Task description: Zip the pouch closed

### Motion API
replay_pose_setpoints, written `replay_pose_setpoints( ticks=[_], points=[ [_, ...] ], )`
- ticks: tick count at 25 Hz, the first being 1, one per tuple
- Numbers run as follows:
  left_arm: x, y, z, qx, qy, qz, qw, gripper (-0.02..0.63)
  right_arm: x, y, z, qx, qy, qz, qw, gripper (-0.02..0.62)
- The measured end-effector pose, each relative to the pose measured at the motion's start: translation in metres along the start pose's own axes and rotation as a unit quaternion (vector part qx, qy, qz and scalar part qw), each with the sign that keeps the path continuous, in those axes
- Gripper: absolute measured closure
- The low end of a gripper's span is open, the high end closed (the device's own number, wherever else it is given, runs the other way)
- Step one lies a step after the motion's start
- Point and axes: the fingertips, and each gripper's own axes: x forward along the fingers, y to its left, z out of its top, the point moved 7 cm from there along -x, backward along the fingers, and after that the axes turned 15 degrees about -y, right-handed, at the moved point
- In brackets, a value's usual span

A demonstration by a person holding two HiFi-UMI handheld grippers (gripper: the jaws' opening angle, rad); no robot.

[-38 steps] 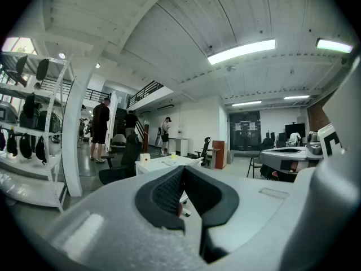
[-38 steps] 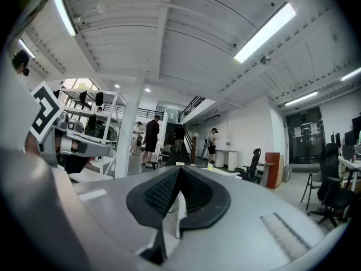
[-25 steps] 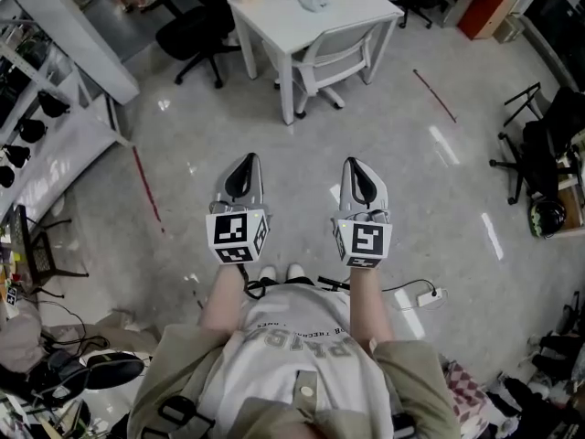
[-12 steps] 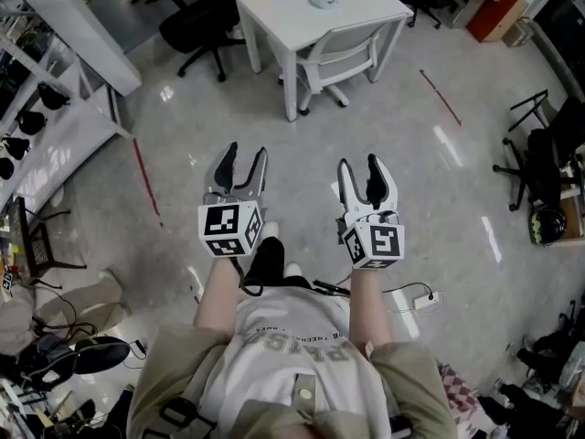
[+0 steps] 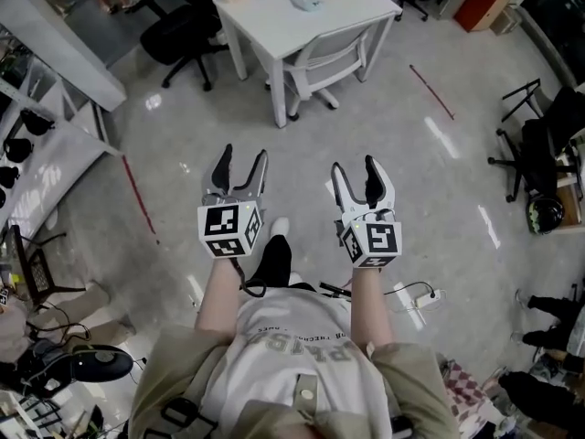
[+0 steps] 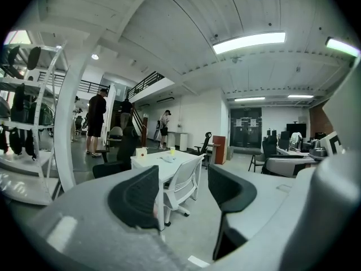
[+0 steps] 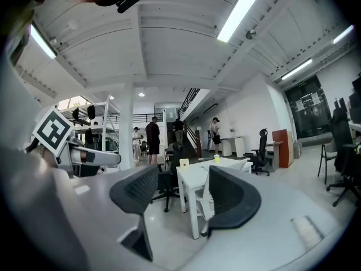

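Approach stage: left gripper (image 5: 243,154) and right gripper (image 5: 354,165), empty with jaws opening, point toward the distant white bench (image 5: 274,26), where what may be the pouch (image 5: 303,0) awaits grasping.

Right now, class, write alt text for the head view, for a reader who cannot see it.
Seen from above, a person standing on a grey floor holds out a left gripper and right gripper, jaws opening with nothing between them. Ahead stands a white table with a chair, a small pale object on top.
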Motion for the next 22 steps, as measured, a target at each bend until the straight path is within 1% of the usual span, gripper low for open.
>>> replay_pose_setpoints(
  ticks=[6, 14, 17, 22],
  points=[
    [0.074, 0.026, 0.002, -0.001, 0.002, -0.023, 0.9997, 0.325, 0.063, -0.02, -0.009, -0.007, 0.005, -0.024, 1.0, 0.336],
    [0.171, 0.059, 0.011, -0.001, -0.009, -0.056, 0.9984, 0.325, 0.147, -0.05, -0.012, -0.015, -0.01, -0.058, 0.998, 0.336],
    [0.194, 0.072, 0.01, -0.005, -0.008, -0.06, 0.9982, 0.325, 0.169, -0.056, -0.015, -0.018, -0.012, -0.066, 0.998, 0.336],
    [0.231, 0.092, 0.0, -0.011, 0.002, -0.057, 0.9983, 0.325, 0.204, -0.07, -0.028, -0.018, 0.001, -0.071, 0.997, 0.336]
  ],
)
